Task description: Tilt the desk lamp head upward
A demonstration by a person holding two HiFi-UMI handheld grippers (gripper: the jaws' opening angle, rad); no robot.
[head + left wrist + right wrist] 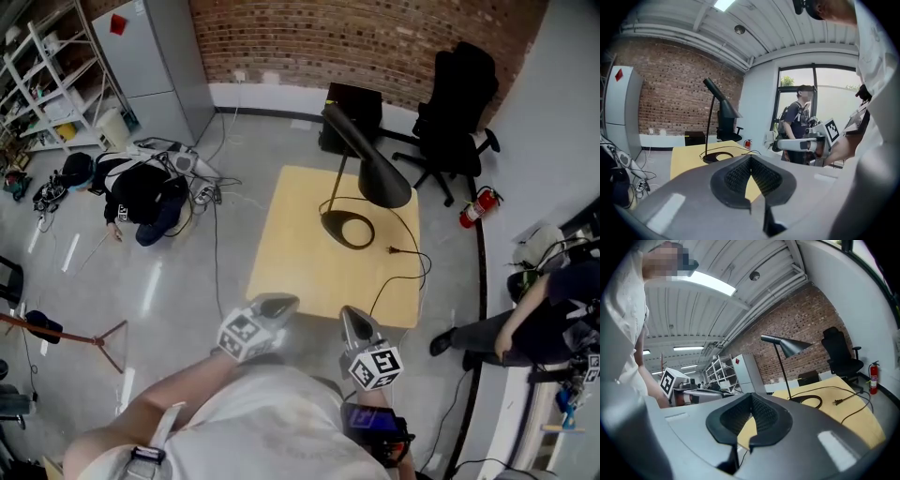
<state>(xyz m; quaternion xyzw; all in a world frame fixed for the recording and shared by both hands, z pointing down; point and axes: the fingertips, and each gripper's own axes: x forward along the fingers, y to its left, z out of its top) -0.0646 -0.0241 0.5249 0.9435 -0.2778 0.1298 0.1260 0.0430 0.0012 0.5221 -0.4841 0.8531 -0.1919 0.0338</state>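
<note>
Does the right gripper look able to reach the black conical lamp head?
Likely not yet: the right gripper is at the near edge of the yellow table, though nothing blocks the black conical lamp head.

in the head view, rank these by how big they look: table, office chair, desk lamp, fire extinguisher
1. yellow table, clearly largest
2. black office chair and desk lamp: similar extent; the chair is bulkier but farther back, so left unranked
3. red fire extinguisher, smallest
</note>
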